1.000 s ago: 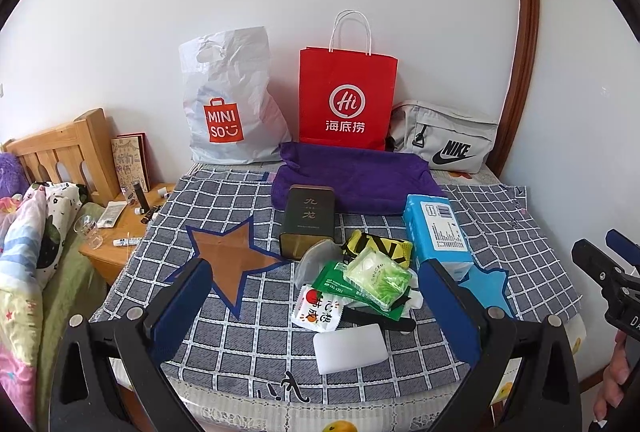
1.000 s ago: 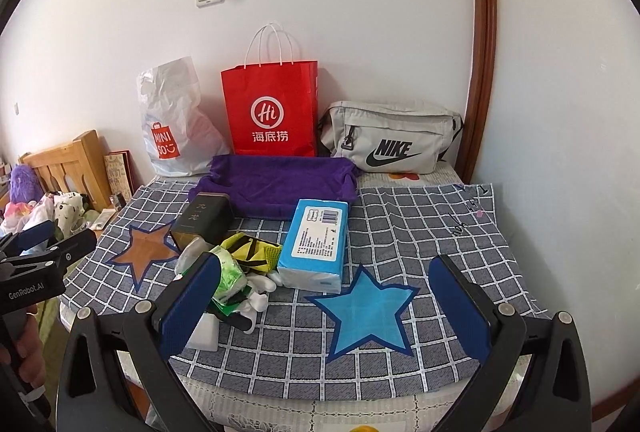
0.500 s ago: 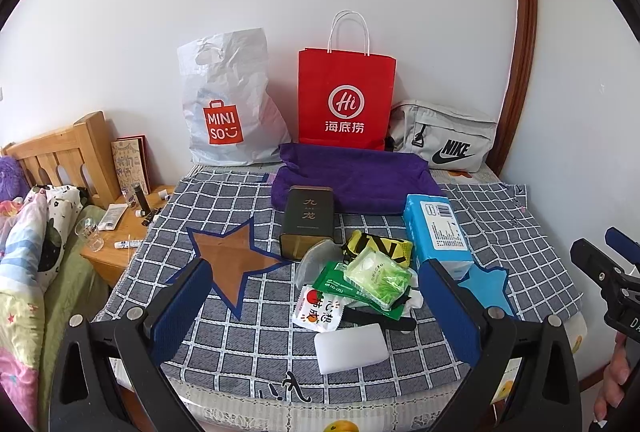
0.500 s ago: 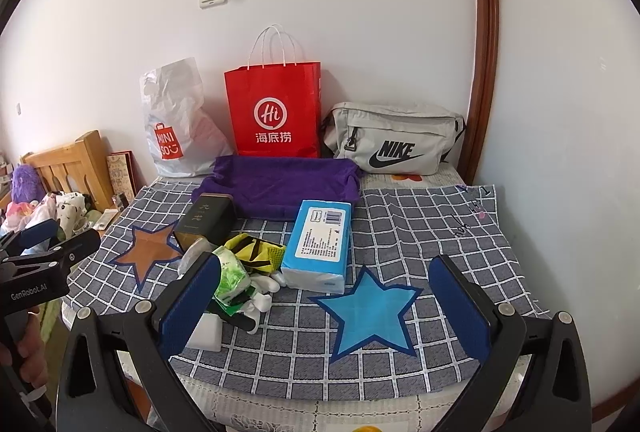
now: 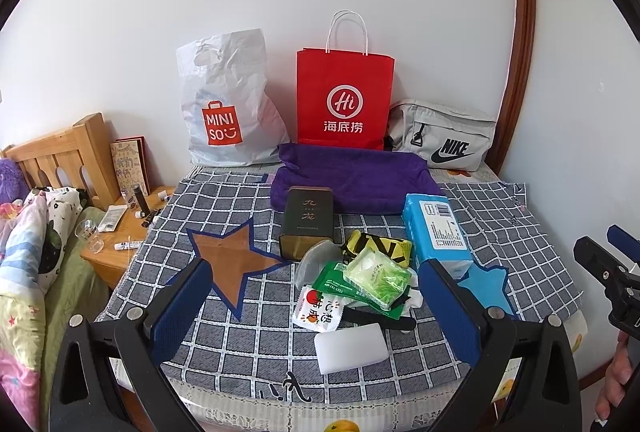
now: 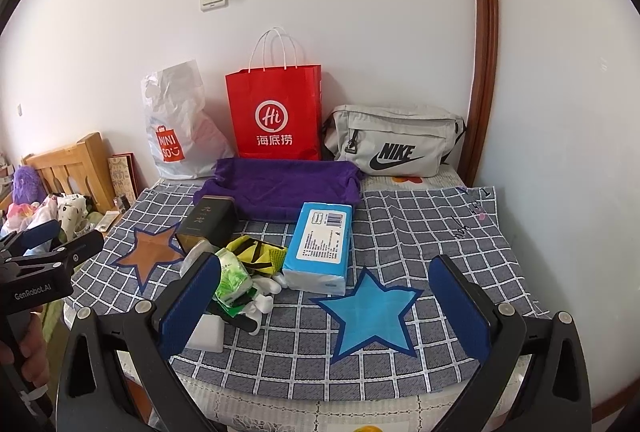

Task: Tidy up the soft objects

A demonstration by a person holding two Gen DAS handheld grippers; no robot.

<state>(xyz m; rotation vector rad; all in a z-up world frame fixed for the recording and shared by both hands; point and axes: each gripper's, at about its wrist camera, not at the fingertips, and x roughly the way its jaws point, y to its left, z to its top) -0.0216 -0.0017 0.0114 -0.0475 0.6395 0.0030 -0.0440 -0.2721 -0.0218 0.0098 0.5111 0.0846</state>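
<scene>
Soft objects lay heaped near the middle of the desk's checked cloth (image 5: 248, 348): a blue tissue pack (image 5: 434, 228), a green wet-wipe packet (image 5: 378, 274), a yellow-and-black fabric piece (image 5: 380, 246), a white snack sachet (image 5: 316, 308) and a white sponge block (image 5: 352, 348) nearest the front edge. A dark tea tin (image 5: 306, 220) stood just behind the heap, touching the edge of a folded purple towel (image 5: 356, 180).

The left hand-held gripper (image 5: 320, 304) hovered in front of the pile, its blue pads spread wide with nothing between them. The right hand-held gripper (image 6: 324, 308) hung over the blue star (image 6: 372, 312) sewn on the cloth, equally wide apart and holding nothing. The tissue pack's near end touched that star's upper point. A brown star (image 5: 236, 264) sat to the left of the heap.

Along the wall stood a white Miniso bag (image 5: 228, 104), a red paper bag (image 5: 344, 100) and a grey Nike pouch (image 5: 444, 136). A wooden nightstand (image 5: 116, 248) with small bottles was at the far left.
</scene>
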